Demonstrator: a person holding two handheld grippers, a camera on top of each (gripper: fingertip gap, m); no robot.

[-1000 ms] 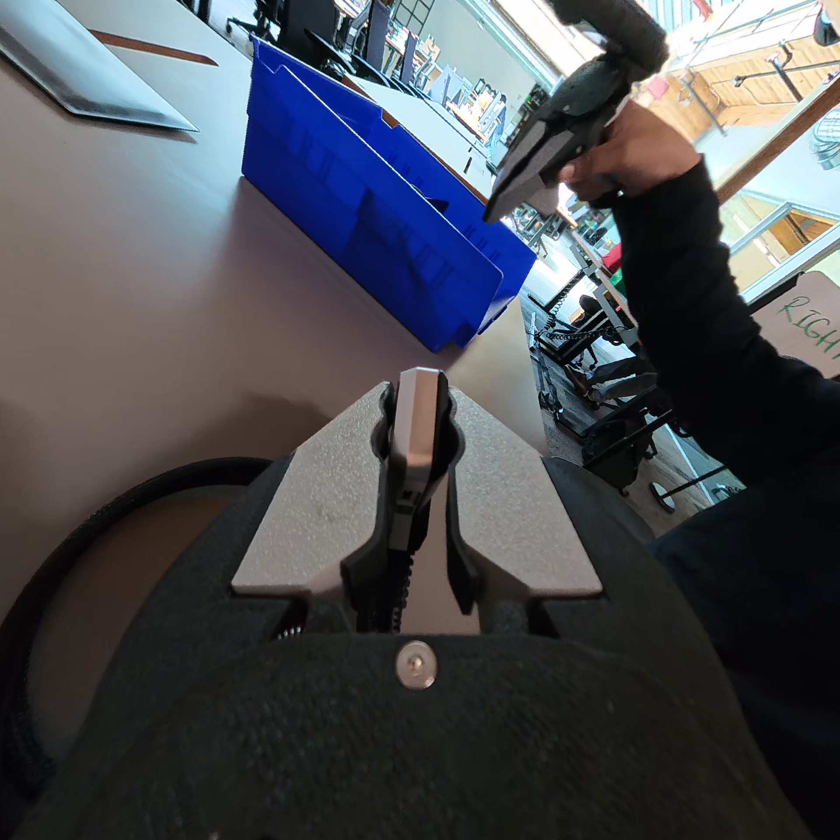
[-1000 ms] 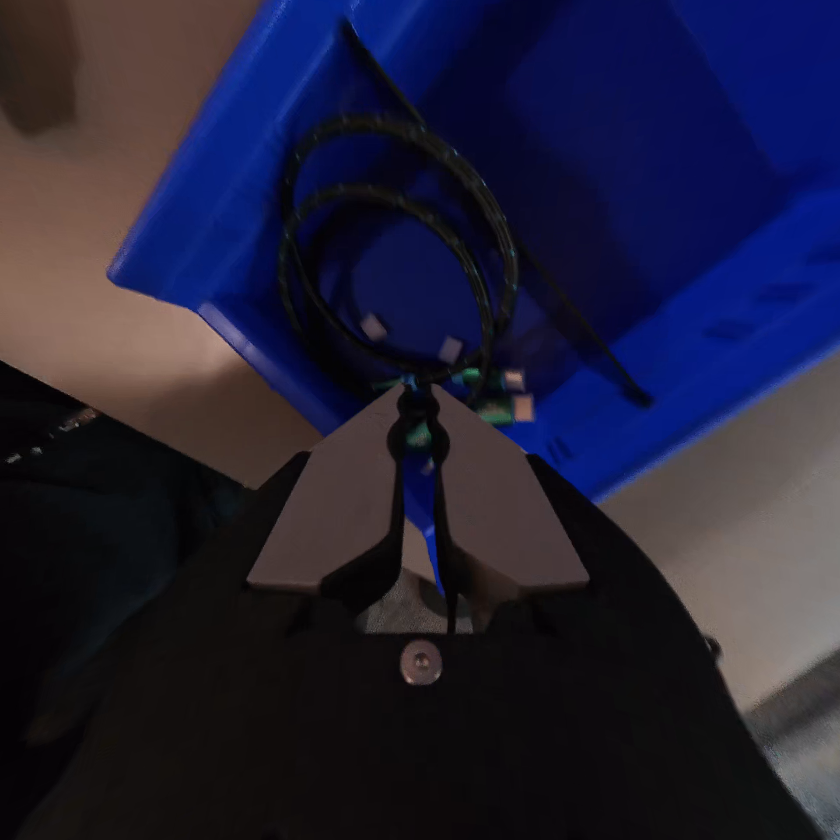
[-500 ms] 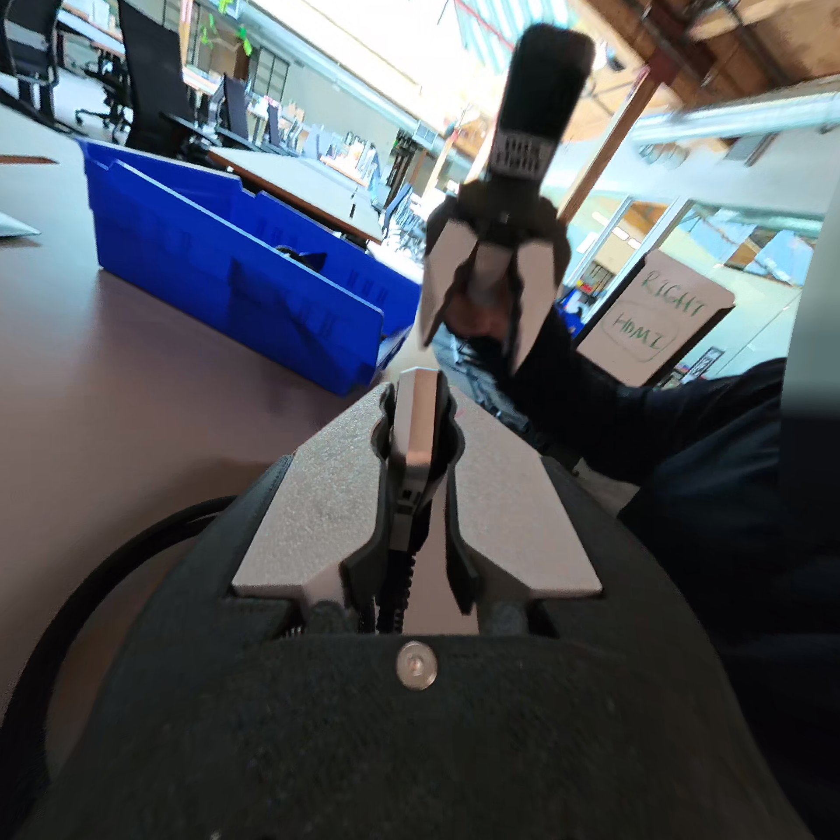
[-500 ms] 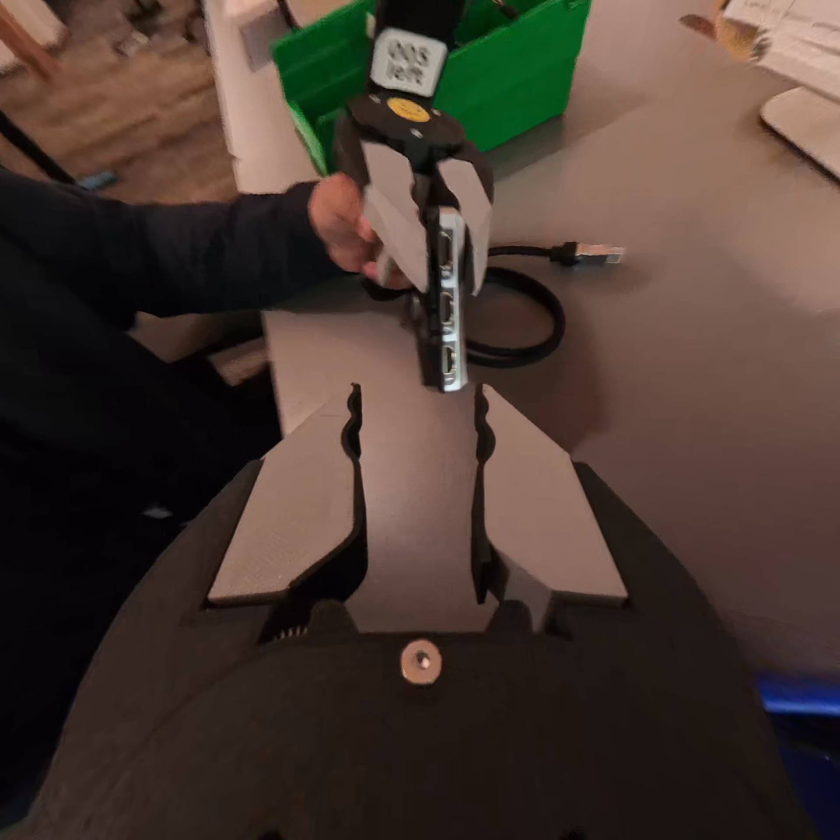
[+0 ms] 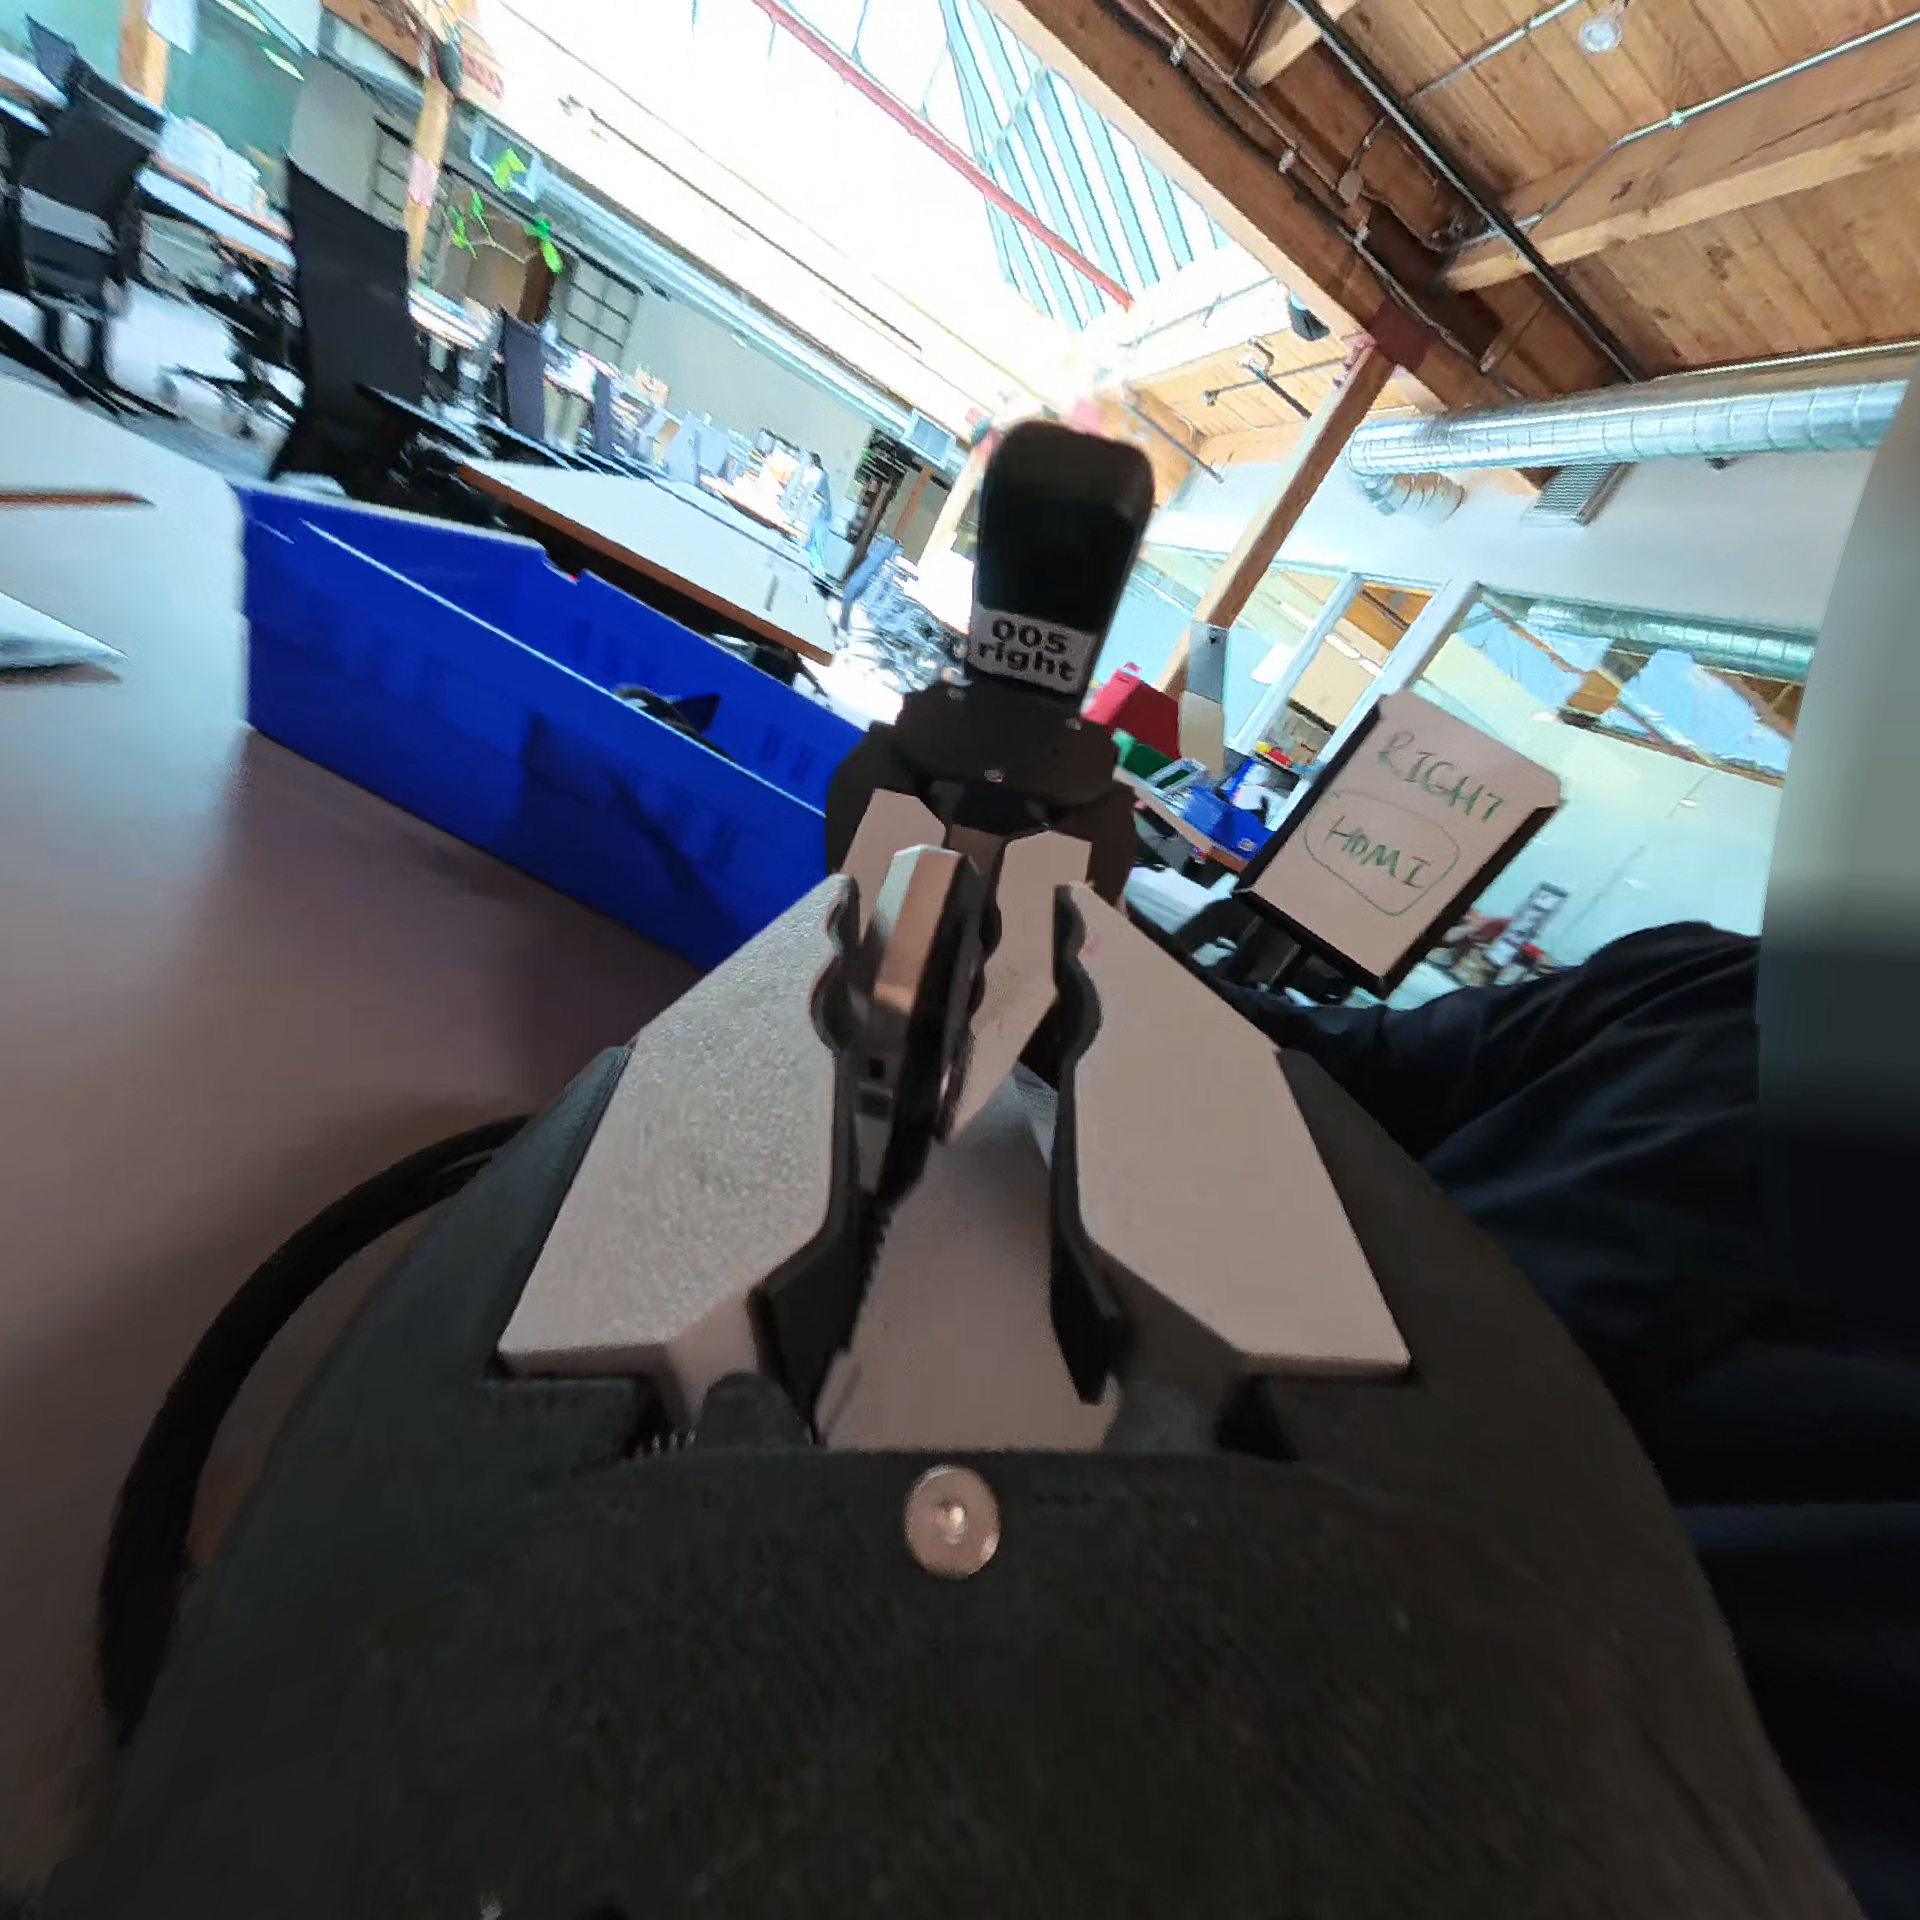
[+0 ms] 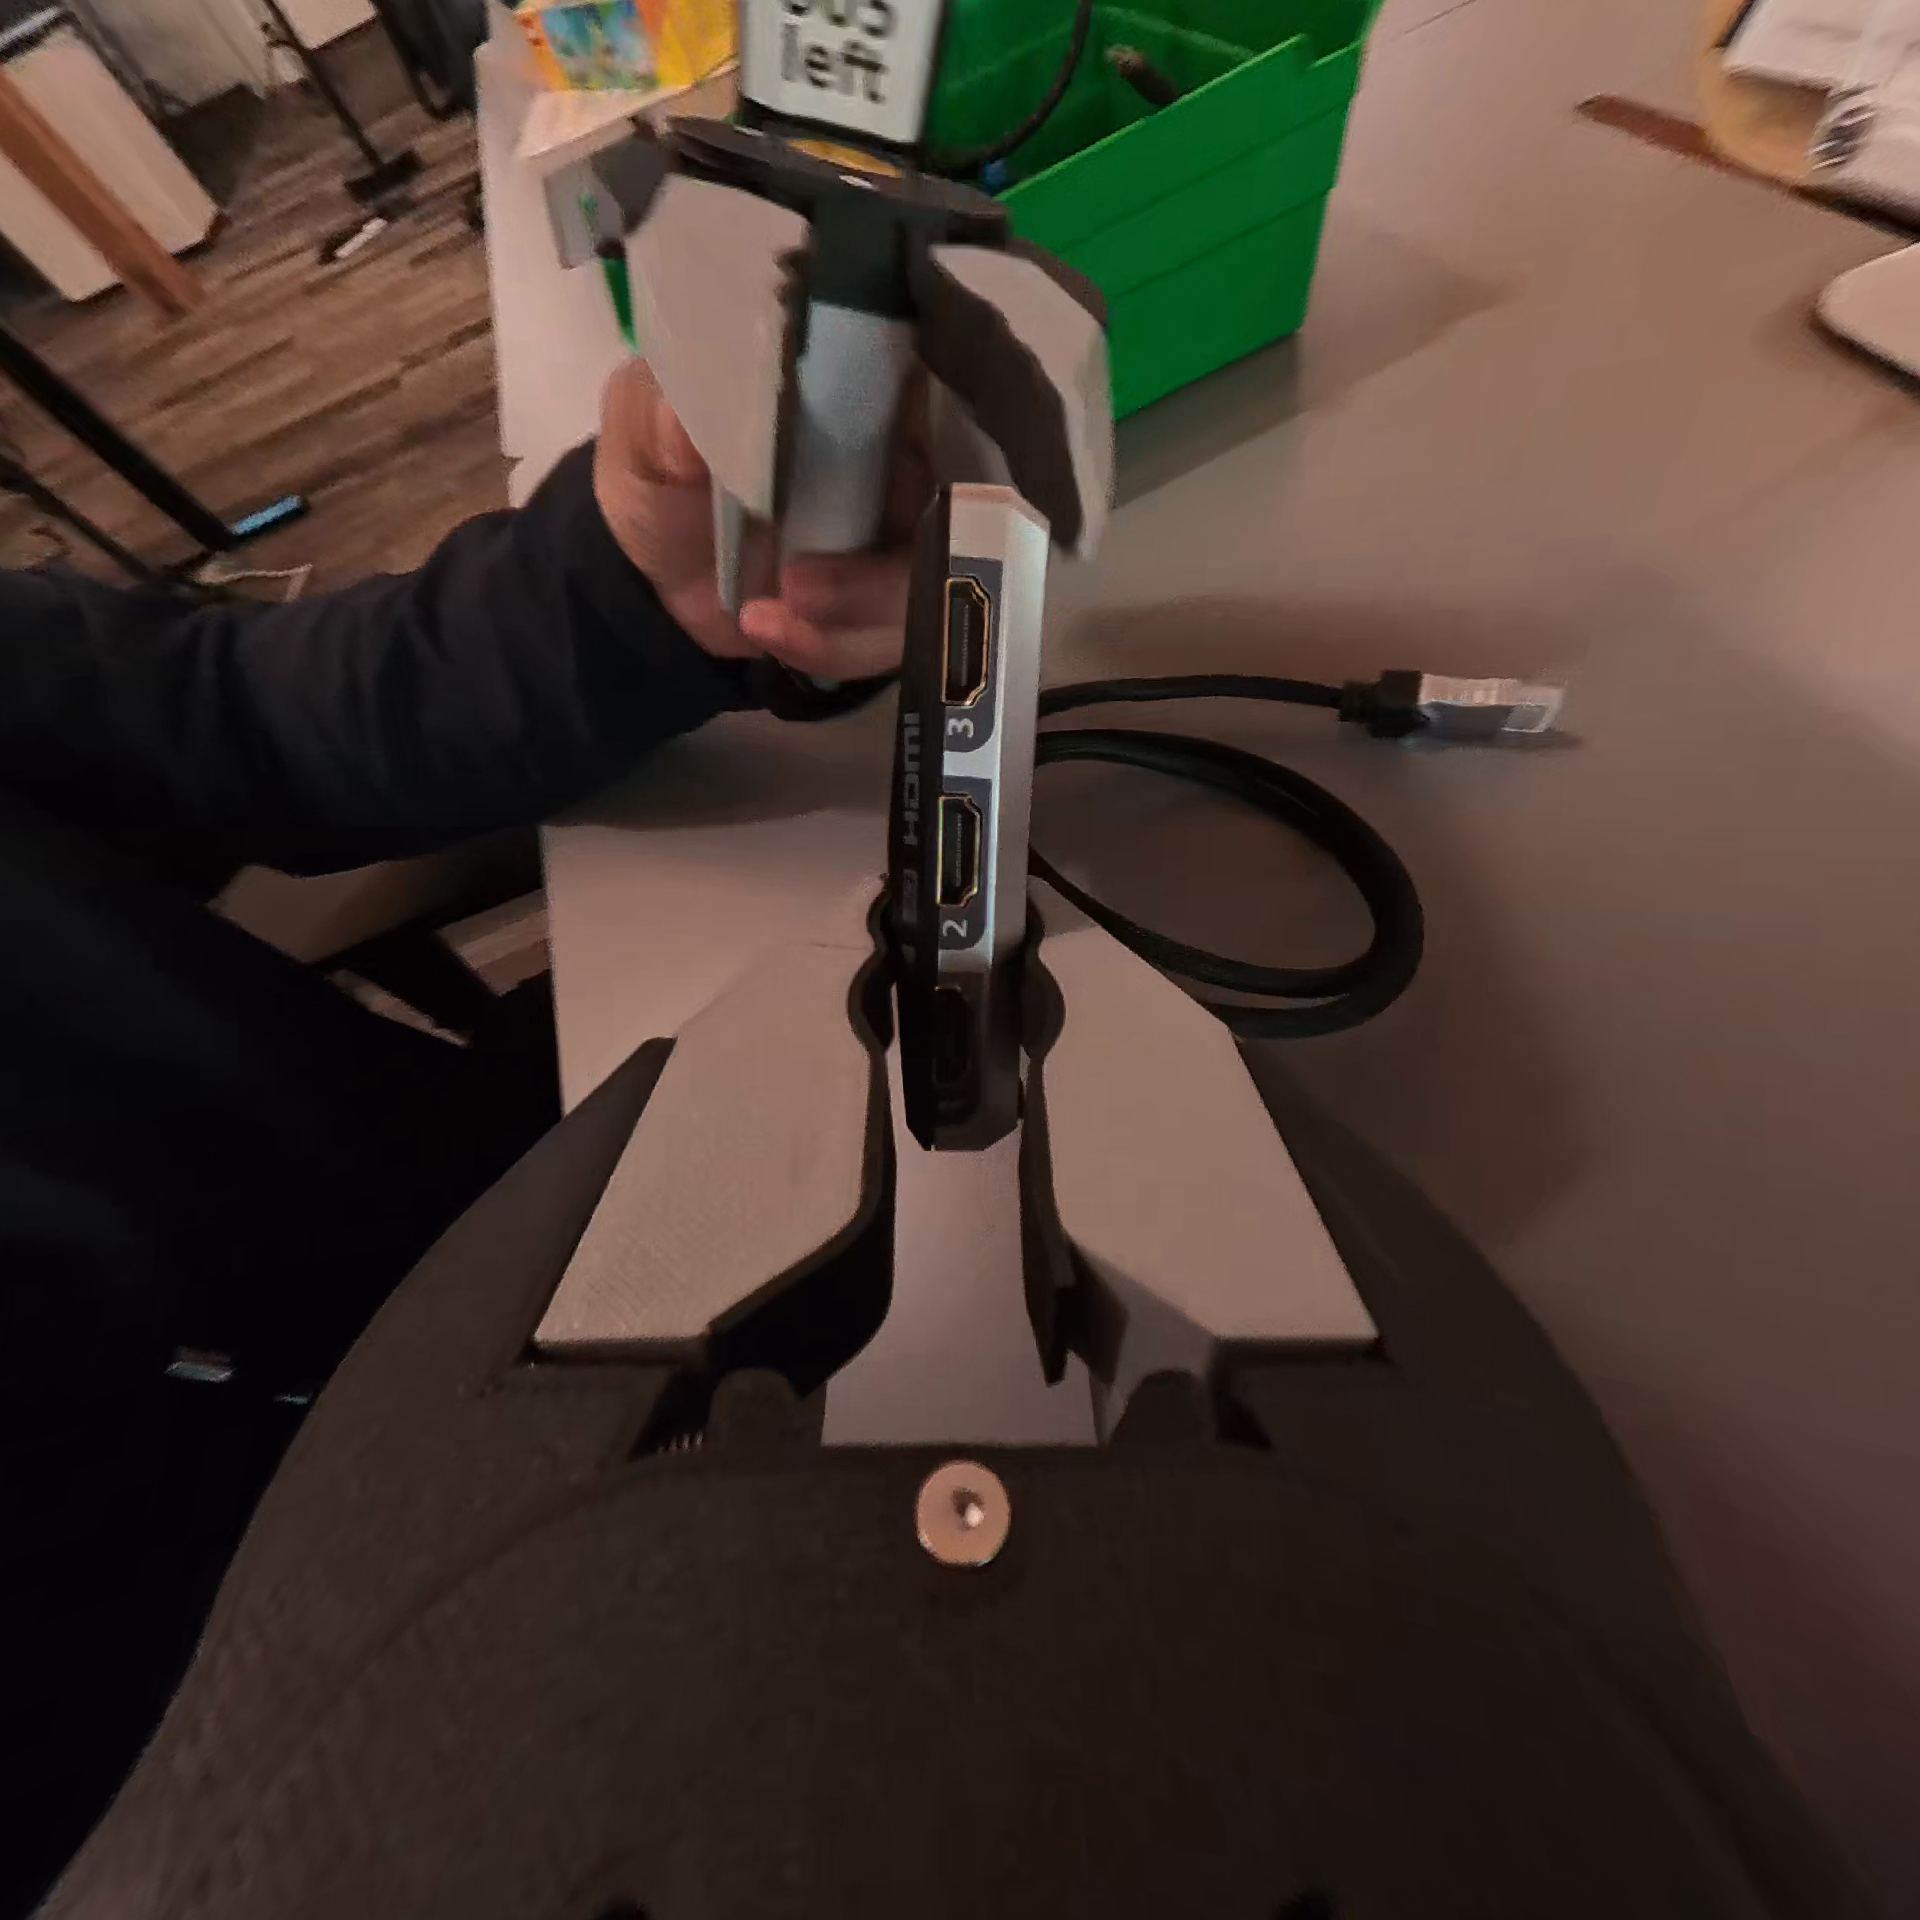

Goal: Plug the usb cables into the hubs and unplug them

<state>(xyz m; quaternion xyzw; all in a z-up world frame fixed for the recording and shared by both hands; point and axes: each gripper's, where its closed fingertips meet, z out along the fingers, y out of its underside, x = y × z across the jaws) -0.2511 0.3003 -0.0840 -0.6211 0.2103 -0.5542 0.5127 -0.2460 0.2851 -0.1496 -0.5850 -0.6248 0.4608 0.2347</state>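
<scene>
The right gripper (image 6: 956, 997) is pinching the lower end of the silver HDMI switch box (image 6: 971, 769), fingers closed against its sides. The left gripper (image 5: 951, 935) is gaping wide, the box resting against one finger above the table (image 6: 1558, 520), its black cable (image 6: 1299, 831) trailing behind.

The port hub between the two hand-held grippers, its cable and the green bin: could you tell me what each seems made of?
Port hub: likely an aluminium shell with a matte silver sheen, and a black, plastic-looking port face.
Cable: black, apparently a braided sleeve; the texture is faint, so rubber is possible.
Green bin: moulded plastic, with uniform colour and slightly glossy walls.
</scene>
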